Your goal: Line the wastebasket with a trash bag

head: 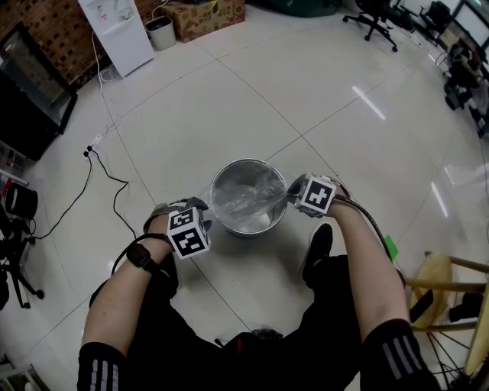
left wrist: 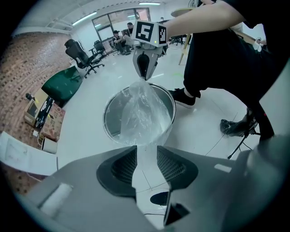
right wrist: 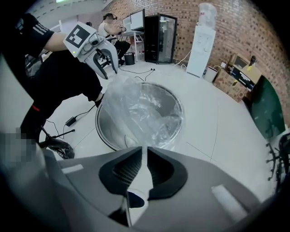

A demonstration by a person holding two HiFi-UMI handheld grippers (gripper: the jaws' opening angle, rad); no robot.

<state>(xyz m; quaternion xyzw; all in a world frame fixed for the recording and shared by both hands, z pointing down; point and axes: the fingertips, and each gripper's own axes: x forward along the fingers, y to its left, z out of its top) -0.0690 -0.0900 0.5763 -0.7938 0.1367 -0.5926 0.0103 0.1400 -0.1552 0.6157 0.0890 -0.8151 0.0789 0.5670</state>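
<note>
A round metal wastebasket (head: pixel 218 183) stands on the tiled floor between my two grippers. A clear trash bag (head: pixel 244 200) sits crumpled in its mouth and is stretched across it. My left gripper (head: pixel 200 205) is at the basket's left rim, and in the left gripper view the bag (left wrist: pixel 142 113) narrows into the gap between the jaws of the left gripper (left wrist: pixel 146 152). My right gripper (head: pixel 293 200) is at the right rim. In the right gripper view the right gripper (right wrist: pixel 145 152) is shut on a thin edge of the bag (right wrist: pixel 145 108).
The person's black shoe (head: pixel 317 248) stands just behind the basket. A black cable (head: pixel 107 172) runs over the floor at left. A wooden stool (head: pixel 439 282) is at the right, a white water dispenser (head: pixel 118 30) and a cardboard box (head: pixel 202 15) far back.
</note>
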